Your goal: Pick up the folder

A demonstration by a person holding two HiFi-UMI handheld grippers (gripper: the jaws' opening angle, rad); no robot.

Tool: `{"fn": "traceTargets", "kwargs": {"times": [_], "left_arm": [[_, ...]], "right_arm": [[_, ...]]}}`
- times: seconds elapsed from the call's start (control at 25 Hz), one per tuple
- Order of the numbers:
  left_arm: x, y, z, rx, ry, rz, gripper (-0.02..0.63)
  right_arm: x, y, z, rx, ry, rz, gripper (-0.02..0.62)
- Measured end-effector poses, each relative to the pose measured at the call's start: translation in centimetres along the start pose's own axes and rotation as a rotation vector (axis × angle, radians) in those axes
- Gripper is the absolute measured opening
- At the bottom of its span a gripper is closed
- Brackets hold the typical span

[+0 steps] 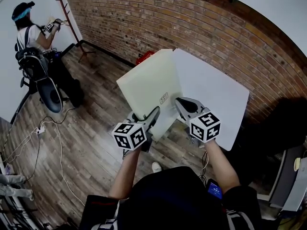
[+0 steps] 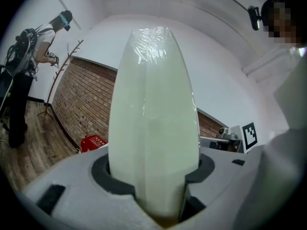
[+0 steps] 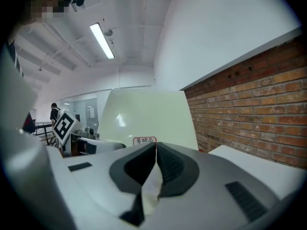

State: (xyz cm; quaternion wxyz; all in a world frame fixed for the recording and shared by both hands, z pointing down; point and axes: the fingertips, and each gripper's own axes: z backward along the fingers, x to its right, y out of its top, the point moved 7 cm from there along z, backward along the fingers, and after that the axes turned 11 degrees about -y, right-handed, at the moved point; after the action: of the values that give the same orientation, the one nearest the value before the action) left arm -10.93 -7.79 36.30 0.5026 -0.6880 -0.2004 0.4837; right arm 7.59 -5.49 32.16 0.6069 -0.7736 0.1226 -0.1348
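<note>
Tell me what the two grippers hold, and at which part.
Both hold the folder at its near edge: the left gripper clamps the thick part, the right gripper pinches a thin edge.

head view looks steeply down; all 3 views share folder (image 1: 149, 83).

We take this for a robotics or data-recording lab set up in a loft-style workroom, not a home. A bare brick wall (image 1: 192, 28) runs along the far and right sides above a wood-plank floor (image 1: 91, 152), and a plain white bench (image 1: 218, 92) stands near it. On the left, loose cables (image 1: 60, 147) trail over the floor from a power strip (image 1: 40, 129). At the far left a second person (image 1: 33, 37) in headgear and a strap harness faces a white wall beside a red metal stand (image 1: 67, 13). In the right gripper view we see tube lights (image 3: 102, 40) on an open ceiling and glass partitions (image 3: 88, 111) far off
</note>
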Motion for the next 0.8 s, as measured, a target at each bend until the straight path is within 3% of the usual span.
{"fn": "traceTargets", "kwargs": {"times": [0.16,0.44,0.8], "left_arm": [[1.2,0.7,-0.4,0.033,-0.017,0.028,0.262],[4.4,1.6,-0.8,0.039,-0.005,-0.038,0.262],[9.0,0.9,-1.1,0.033,-0.003,-0.083,0.262]], "right_arm": [[0.7,1.2,0.8,0.025,0.001,-0.012,0.031],[2.0,3.2,4.1,0.074,-0.010,-0.006,0.031],[3.6,2.9,8.1,0.099,-0.014,-0.037,0.029]]}}
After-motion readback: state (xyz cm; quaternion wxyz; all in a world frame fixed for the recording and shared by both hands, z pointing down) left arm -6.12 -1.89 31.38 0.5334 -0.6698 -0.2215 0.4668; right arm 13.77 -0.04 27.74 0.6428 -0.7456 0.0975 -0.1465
